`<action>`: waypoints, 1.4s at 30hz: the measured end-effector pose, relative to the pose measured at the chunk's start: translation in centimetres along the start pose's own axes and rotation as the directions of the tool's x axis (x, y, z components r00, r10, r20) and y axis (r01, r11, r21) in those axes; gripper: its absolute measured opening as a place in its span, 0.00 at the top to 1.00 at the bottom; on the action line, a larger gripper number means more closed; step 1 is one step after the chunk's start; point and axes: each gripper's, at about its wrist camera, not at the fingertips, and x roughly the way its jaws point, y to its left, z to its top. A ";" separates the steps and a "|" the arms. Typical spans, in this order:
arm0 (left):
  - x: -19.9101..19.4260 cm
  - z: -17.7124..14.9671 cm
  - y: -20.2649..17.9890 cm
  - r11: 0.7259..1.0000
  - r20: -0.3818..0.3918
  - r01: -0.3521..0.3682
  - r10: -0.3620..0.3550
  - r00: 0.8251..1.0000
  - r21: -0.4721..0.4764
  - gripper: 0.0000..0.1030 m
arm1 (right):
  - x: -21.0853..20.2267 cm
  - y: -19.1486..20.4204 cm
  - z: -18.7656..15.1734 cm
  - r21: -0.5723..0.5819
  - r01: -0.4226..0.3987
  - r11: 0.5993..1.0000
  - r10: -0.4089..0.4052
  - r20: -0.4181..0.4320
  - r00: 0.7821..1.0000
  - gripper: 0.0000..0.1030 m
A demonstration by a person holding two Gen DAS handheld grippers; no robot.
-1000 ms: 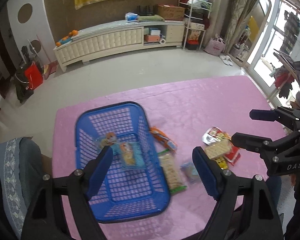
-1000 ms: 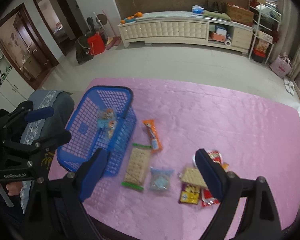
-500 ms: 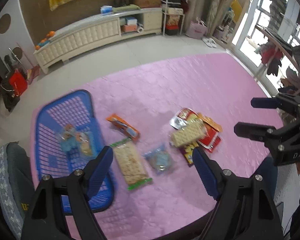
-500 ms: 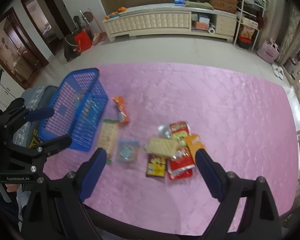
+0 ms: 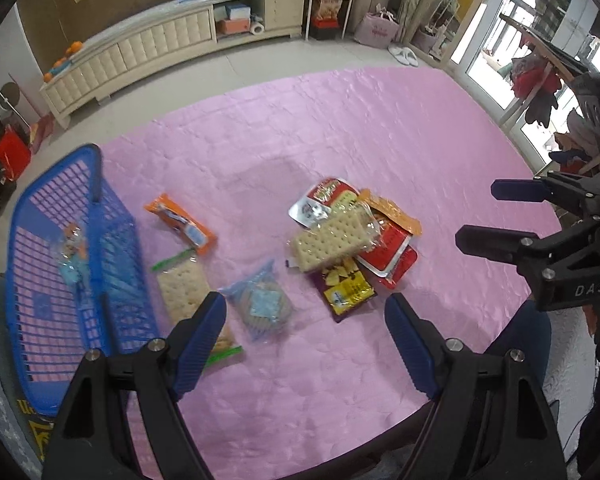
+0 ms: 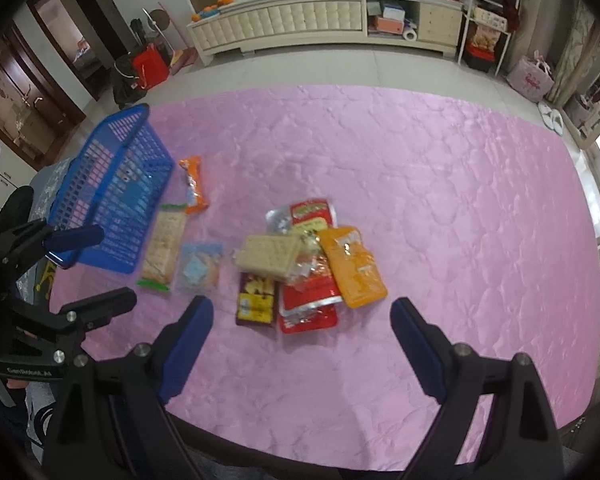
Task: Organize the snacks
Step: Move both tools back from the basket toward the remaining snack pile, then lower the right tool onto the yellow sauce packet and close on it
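Several snack packets lie on the pink-covered table: a cracker pack tops a pile of red, orange and dark chip packets, with a clear blue-labelled bag, a second cracker pack and an orange bar toward the blue basket, which holds small packets. The left hand-held gripper and the right hand-held gripper hover above, jaws spread and empty.

"DAS" in white on the right claw body

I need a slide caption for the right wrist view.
Open right claw above piled snack packets, blue basket at left.
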 end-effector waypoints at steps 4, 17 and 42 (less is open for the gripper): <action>2.0 0.5 -0.5 1.000 -0.029 0.014 -0.015 0.999 -0.022 0.22 | 1.8 -1.7 -0.2 0.019 -0.014 1.000 0.014 -0.030 0.999 0.10; 8.4 2.1 -1.3 0.999 -0.086 0.017 -0.020 0.996 -0.035 0.22 | 10.0 -5.5 1.5 0.009 -0.053 0.999 0.054 -0.140 0.989 0.10; 11.8 0.9 -0.3 0.997 -0.122 0.027 -0.035 0.992 -0.067 0.22 | 12.7 -7.6 1.5 -0.072 -0.040 0.997 0.024 -0.205 0.979 0.68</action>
